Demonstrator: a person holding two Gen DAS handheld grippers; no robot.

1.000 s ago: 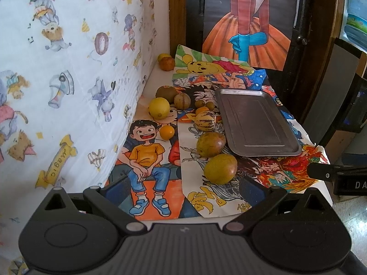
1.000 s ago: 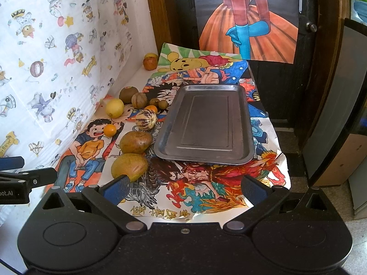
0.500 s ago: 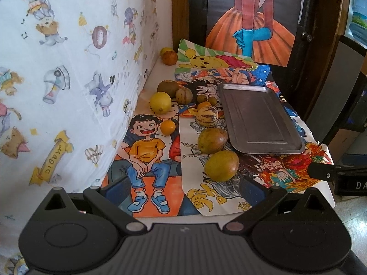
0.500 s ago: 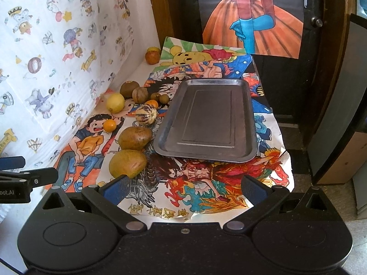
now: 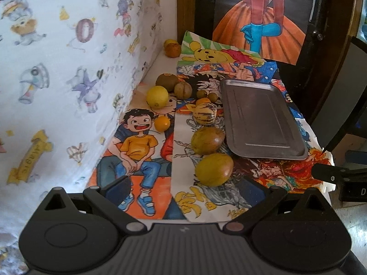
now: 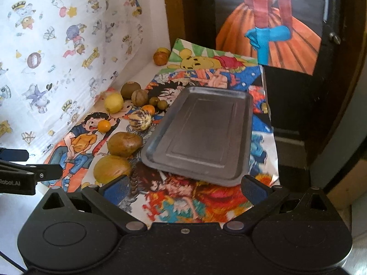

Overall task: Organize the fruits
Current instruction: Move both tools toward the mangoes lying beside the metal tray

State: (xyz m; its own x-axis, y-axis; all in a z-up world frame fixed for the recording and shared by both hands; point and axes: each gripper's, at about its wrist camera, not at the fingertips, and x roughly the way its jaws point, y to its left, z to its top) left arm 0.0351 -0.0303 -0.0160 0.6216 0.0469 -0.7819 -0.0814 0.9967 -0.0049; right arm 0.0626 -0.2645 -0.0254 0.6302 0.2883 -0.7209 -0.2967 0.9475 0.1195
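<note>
Both tools gape wide, holding nothing. The big yellow-green oval fruit (image 5: 214, 169) sits on the bench at 12 o'clock of the left tool (image 5: 184, 186), nearer it, long axis crosswise; empty grey metal tray (image 5: 261, 119) at 1 o'clock.

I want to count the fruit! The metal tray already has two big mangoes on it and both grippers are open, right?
Not quite. The metal tray has nothing on it; the two big mangoes lie beside it on the cartoon posters, as the right wrist view shows. The left gripper and right gripper are open.
</note>
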